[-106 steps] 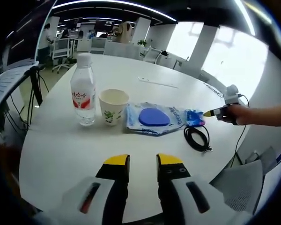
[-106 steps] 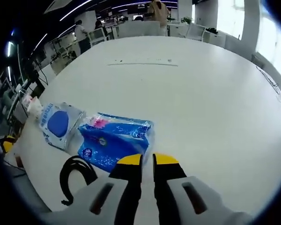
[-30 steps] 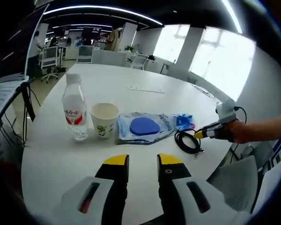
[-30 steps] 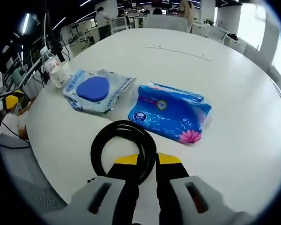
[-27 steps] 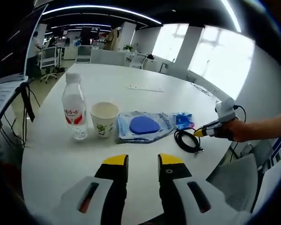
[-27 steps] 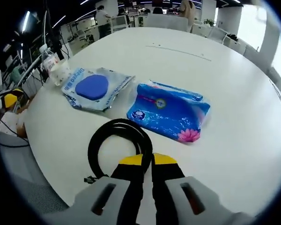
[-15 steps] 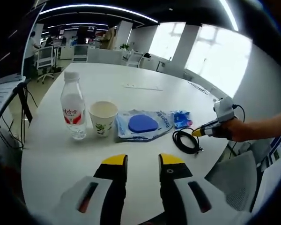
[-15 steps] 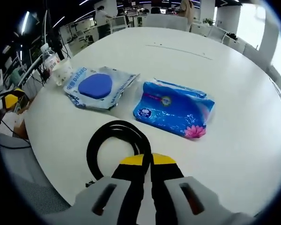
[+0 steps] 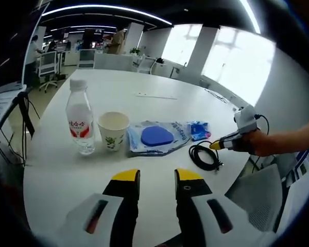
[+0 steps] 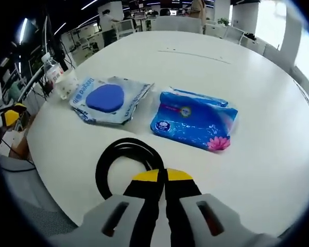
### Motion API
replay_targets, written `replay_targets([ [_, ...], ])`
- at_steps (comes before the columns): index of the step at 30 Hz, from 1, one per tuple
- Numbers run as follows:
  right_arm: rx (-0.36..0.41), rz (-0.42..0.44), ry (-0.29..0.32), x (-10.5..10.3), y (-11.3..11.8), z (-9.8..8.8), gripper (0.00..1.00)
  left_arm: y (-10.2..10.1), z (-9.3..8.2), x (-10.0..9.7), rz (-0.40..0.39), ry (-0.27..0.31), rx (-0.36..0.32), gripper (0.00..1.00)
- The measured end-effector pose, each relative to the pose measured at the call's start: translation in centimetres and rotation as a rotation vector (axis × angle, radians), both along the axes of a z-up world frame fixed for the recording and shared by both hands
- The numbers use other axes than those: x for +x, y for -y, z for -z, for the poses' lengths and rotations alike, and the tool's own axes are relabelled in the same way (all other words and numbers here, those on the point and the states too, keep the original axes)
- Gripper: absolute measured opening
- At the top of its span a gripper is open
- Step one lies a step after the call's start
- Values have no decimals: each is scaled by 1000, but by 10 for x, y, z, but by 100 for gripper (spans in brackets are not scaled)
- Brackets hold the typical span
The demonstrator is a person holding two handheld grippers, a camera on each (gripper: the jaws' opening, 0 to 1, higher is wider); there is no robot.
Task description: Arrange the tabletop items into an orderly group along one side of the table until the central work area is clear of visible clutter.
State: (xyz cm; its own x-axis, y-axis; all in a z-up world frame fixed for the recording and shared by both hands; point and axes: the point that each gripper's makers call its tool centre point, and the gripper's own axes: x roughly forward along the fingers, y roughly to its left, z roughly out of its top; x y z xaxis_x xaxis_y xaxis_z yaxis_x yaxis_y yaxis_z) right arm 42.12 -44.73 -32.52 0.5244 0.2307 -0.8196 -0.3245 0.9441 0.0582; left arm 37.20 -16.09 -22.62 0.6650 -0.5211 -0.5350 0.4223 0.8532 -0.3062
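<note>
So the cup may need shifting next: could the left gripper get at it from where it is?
Probably yes: bare table lies between the open left gripper and the paper cup.

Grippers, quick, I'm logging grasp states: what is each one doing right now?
Left gripper: open, holding nothing, hovering above the white table.
Right gripper: claw closed on the black coiled cable.

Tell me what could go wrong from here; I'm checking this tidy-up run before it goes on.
The right gripper is shut on the coiled black cable at one spot, so the loops may spring open or drag when moved. The cable lies near the table edge and could slip off. The tissue pack sits close beside it and might get nudged out of line.
</note>
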Motion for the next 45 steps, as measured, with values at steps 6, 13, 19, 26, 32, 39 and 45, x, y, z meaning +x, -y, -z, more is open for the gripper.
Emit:
replay_targets([
  [6, 5, 6, 1, 1, -2, -1, 0, 0, 0, 2, 4, 2, -2, 25],
  [13, 19, 5, 6, 3, -2, -5, 2, 0, -2, 4, 5, 6, -1, 26],
  [19, 33, 0, 33, 6, 4, -17, 7, -1, -3, 7, 5, 14, -1, 27],
  [26, 61, -36, 96, 7, 8, -40, 11, -2, -5, 8, 10, 24, 4, 28],
  [32, 108, -37, 161, 1, 19, -63, 21, -1, -7, 8, 23, 36, 10, 30],
  [39, 139, -49, 224, -17, 29, -84, 33, 0, -10, 6, 17, 45, 12, 31],
  [45, 167, -19, 254, -29, 38, -92, 40, 1, -12, 5, 13, 52, 9, 32],
])
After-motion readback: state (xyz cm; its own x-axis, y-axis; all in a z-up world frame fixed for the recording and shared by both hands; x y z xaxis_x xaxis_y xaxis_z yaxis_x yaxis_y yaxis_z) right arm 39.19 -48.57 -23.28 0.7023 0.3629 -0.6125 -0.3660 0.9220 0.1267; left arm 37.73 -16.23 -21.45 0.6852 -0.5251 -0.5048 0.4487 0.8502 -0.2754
